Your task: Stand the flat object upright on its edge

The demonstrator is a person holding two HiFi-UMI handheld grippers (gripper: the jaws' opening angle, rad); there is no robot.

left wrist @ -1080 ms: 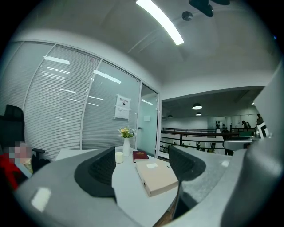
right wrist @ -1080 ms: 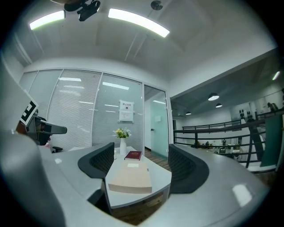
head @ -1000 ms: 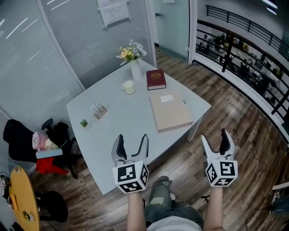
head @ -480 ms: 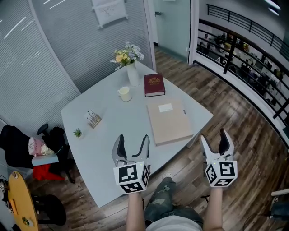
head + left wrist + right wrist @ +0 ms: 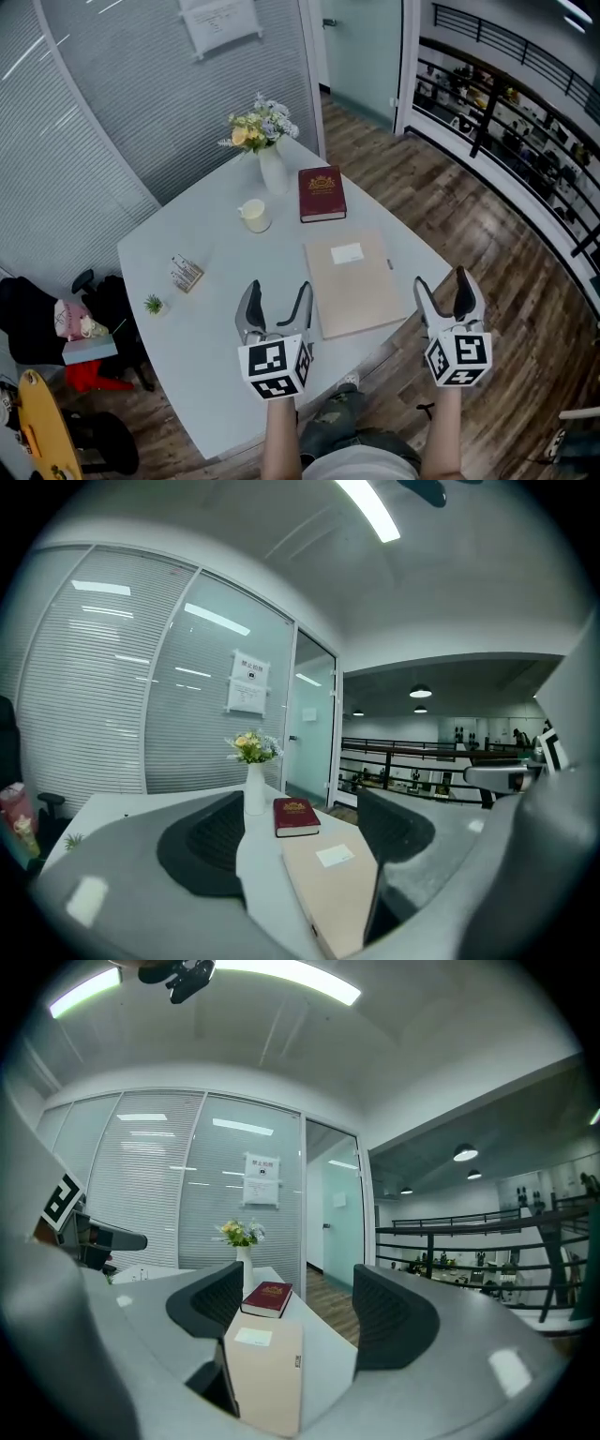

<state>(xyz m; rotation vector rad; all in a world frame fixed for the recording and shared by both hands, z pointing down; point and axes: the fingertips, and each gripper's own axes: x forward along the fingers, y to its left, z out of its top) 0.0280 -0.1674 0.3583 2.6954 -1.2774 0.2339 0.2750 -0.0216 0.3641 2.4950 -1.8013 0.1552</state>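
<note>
A flat beige folder (image 5: 352, 283) with a small white label lies on the pale grey table (image 5: 225, 309), near its right front corner; it also shows as the folder (image 5: 333, 892) and the folder (image 5: 265, 1372). Behind it lies a dark red book (image 5: 322, 193), flat. My left gripper (image 5: 275, 298) is open over the table's front part, left of the folder. My right gripper (image 5: 450, 289) is open too, held over the wooden floor just right of the table's corner. Neither holds anything.
At the back of the table stand a white vase of flowers (image 5: 271, 167) and a cream cup (image 5: 254, 216). A small card holder (image 5: 186, 273) and a tiny plant (image 5: 153, 305) sit at the left. A chair with clothes (image 5: 66, 328) is left of the table.
The view has closed in on the table: folder and book now sit lower and nearer my grippers. Both grippers keep their places and stay open.
</note>
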